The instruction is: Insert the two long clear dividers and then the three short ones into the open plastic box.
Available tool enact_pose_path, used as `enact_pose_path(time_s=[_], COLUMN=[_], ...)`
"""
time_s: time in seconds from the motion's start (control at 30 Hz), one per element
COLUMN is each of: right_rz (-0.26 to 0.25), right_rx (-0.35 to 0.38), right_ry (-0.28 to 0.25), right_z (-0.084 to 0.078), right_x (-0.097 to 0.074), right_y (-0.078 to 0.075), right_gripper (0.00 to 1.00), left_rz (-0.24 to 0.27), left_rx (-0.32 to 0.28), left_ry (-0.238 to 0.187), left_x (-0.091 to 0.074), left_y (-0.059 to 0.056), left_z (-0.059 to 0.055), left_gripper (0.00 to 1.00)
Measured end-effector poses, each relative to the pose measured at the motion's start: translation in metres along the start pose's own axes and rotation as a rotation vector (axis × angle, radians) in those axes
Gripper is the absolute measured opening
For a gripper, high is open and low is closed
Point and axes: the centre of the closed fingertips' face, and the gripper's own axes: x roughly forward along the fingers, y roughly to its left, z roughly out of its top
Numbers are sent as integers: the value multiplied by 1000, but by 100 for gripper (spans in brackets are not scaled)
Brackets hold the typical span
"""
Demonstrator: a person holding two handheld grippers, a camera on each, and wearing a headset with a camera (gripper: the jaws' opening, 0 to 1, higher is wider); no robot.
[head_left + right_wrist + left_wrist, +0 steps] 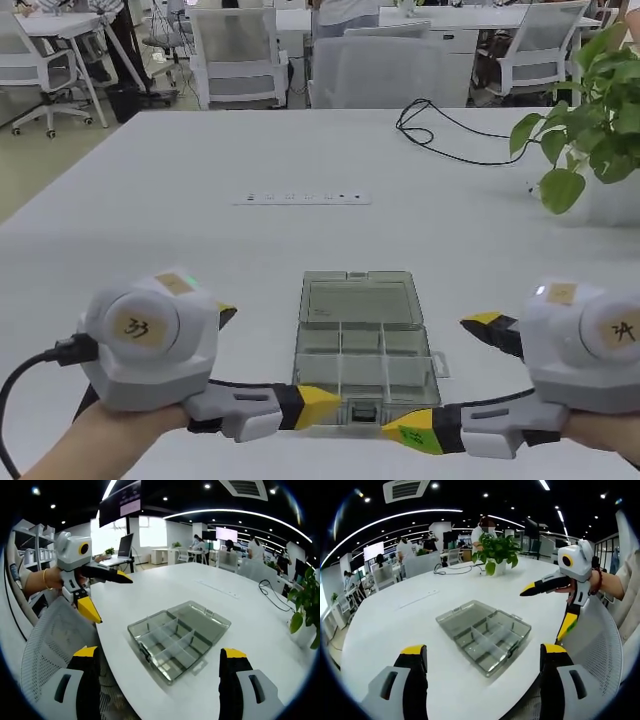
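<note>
The clear plastic box lies open on the white table near its front edge, lid folded back flat. Clear walls split its tray into several compartments; no loose dividers lie around it. My left gripper hovers open at the box's left, nothing between its yellow-tipped jaws. My right gripper hovers open at the box's right, also holding nothing. In the left gripper view the box sits ahead of the open left gripper, with the right gripper beyond. The right gripper view has the box and the left gripper.
A potted plant stands at the table's right edge. A black cable loops at the far side, and a socket strip is set in the tabletop beyond the box. Office chairs stand behind the table.
</note>
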Motion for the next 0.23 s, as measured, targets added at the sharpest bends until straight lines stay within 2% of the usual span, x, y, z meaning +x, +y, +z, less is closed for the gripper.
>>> enact_pose_path(time_s=[0.23], right_rz=[-5], right_rx=[5], right_ry=[-1], right_z=[-1], right_x=[-2], right_y=[-1], right_gripper=[100], left_rz=[-4], left_rx=[2], left_ry=[-4], left_x=[1], left_y=[-2], left_z=[2], left_gripper=[96])
